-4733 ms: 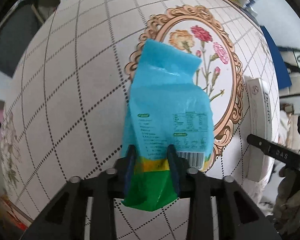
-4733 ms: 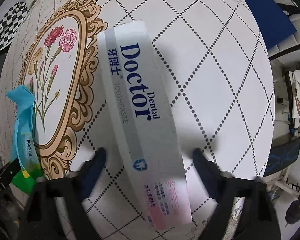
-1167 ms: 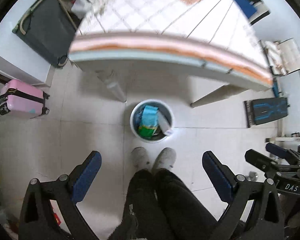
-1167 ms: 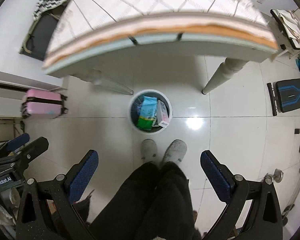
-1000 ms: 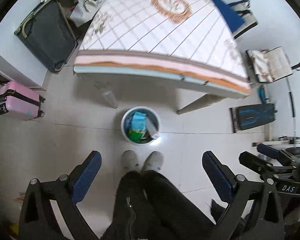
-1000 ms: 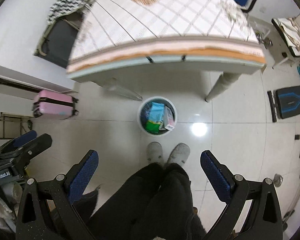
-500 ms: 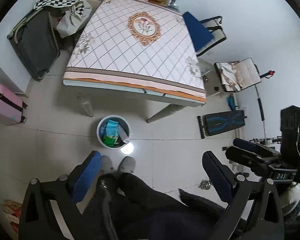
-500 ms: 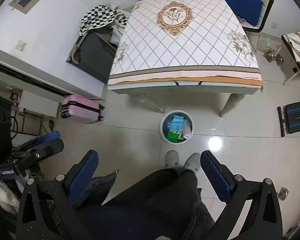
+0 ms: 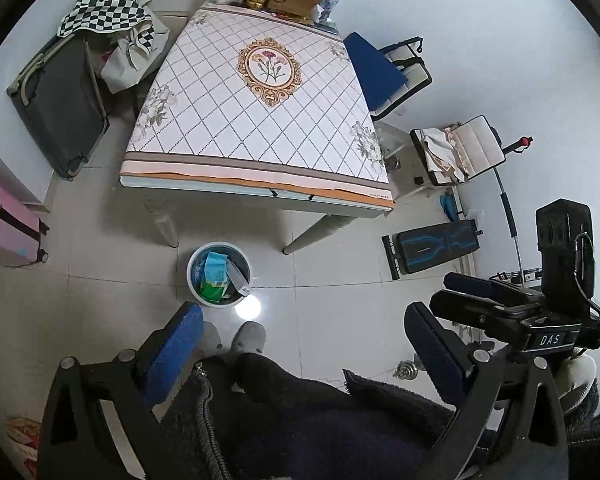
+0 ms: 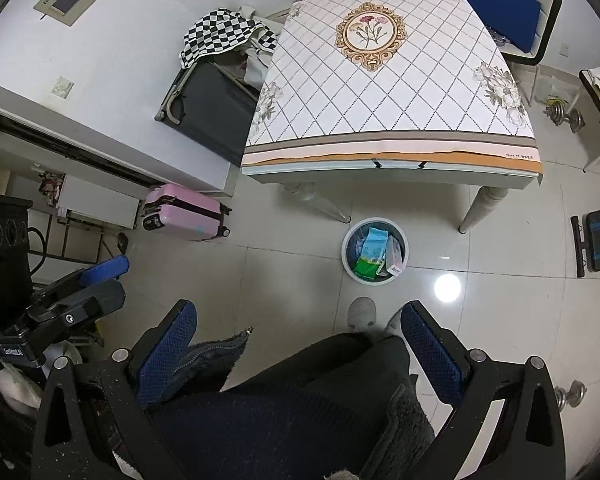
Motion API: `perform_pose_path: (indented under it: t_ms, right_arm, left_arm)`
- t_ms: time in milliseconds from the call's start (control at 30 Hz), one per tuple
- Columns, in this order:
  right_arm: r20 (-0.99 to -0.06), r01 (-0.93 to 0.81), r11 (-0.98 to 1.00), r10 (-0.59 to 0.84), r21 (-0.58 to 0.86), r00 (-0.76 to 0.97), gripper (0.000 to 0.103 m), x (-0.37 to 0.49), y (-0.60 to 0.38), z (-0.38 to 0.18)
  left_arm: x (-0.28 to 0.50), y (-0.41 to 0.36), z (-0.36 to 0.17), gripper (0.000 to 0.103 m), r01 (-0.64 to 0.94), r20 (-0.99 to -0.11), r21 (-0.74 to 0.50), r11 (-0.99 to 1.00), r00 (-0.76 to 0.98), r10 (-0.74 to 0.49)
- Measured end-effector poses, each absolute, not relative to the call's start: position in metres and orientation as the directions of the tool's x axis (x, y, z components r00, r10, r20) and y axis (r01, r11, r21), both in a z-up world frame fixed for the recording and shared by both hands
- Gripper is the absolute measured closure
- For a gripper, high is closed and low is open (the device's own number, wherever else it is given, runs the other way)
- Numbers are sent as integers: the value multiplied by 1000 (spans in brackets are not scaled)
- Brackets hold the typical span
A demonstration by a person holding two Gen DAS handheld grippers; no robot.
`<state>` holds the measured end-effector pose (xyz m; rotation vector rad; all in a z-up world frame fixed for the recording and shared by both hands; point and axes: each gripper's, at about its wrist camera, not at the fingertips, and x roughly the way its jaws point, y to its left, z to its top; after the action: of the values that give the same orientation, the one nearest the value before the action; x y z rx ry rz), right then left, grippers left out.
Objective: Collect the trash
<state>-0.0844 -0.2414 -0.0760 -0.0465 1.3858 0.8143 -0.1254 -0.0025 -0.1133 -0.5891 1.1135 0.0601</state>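
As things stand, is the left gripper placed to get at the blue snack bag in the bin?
Probably not without coming down: the left gripper is open but held high above the floor, far from the blue snack bag in the bin. The bin's top is open.

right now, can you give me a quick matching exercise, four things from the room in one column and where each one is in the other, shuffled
Things:
1. blue snack bag
2. pink suitcase
3. checkered cloth
4. trash bin

Places:
A. on the floor in front of the table, near the person's feet
B. draped over the dark suitcase left of the table
C. inside the bin, beside the toothpaste box
D. on the floor by the white wall unit, left of the bin

Pairs: 1-C, 2-D, 3-B, 4-A
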Motion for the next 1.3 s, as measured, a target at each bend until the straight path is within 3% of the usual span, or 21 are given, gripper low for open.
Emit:
perform_pose_path:
  t_ms: [1300]
  right_arm:
    - [-879, -509, 744, 474, 433, -54, 0, -83, -258, -74]
  left_arm:
    - [-114, -15, -111, 0, -294, -860, -409, 864, 441, -257]
